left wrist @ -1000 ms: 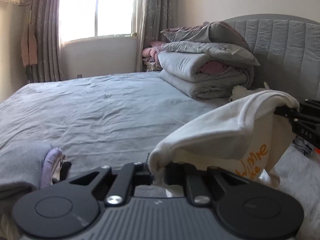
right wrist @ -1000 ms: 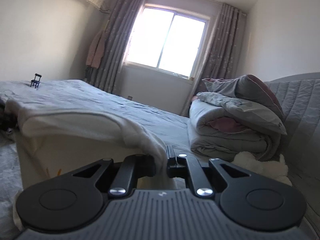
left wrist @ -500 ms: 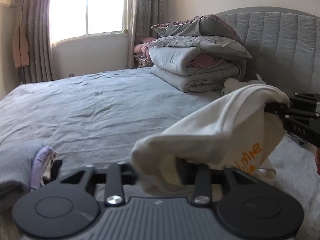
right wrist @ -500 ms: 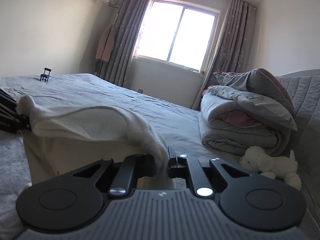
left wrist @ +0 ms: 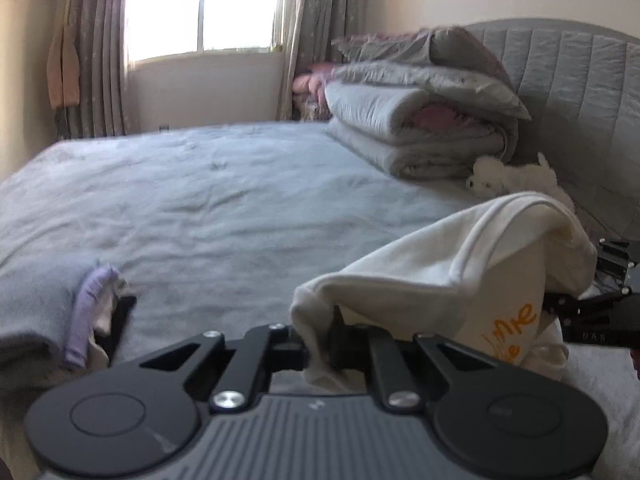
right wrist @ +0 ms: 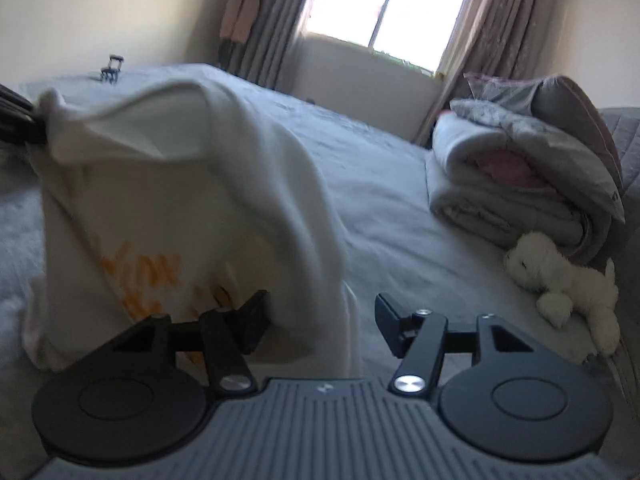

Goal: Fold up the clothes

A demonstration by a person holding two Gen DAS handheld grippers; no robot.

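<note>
- Left tool (left wrist: 318, 346) clamped on a bunched edge of the cream garment (left wrist: 448, 276), low over the grey bed (left wrist: 224, 208).
- Right tool (right wrist: 322, 320) opening, jaws apart; cloth hanging against the left finger (right wrist: 252, 322), free of the right one, not pinched.
- Cream garment with orange lettering (right wrist: 140, 276) draped between the two tools, its lower part sagging onto the bed.
- Folded grey quilts (left wrist: 420, 120) stacked by the headboard (left wrist: 580, 92), white plush toy (right wrist: 568, 280) just beside them.
- Small pile of clothes (left wrist: 52, 312) at the left bed edge, lilac piece on top.
</note>
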